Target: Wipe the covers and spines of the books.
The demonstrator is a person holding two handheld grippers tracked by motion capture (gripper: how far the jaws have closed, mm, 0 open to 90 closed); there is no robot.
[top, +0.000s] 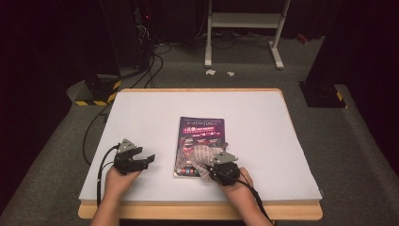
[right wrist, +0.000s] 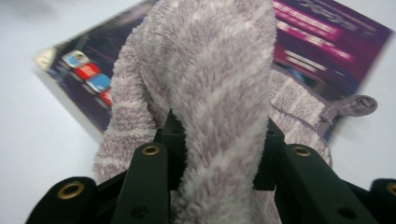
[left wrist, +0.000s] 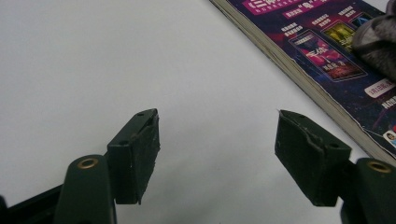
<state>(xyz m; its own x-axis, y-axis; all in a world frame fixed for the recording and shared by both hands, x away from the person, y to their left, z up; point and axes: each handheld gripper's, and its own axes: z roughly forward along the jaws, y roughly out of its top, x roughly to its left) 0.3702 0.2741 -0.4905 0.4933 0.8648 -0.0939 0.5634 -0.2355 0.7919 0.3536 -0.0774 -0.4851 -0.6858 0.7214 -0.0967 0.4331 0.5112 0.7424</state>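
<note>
Right hand-held gripper [right wrist: 215,154] is pinching a fluffy grey striped towel [right wrist: 219,79], jaws clamped on a thick fold. The towel drapes over the lower part of a purple magazine [top: 201,136] lying flat mid-surface [top: 263,122]. It has a small hanging loop [right wrist: 352,106], probably resting at the magazine's edge, though the blur makes that hard to confirm. Left hand-held gripper [left wrist: 217,154] sits just left of the magazine with jaws spread and nothing between them, over bare white surface.

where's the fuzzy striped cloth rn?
High view: the fuzzy grey-striped cloth lies on the purple book's near end, clamped in the right gripper.
</note>
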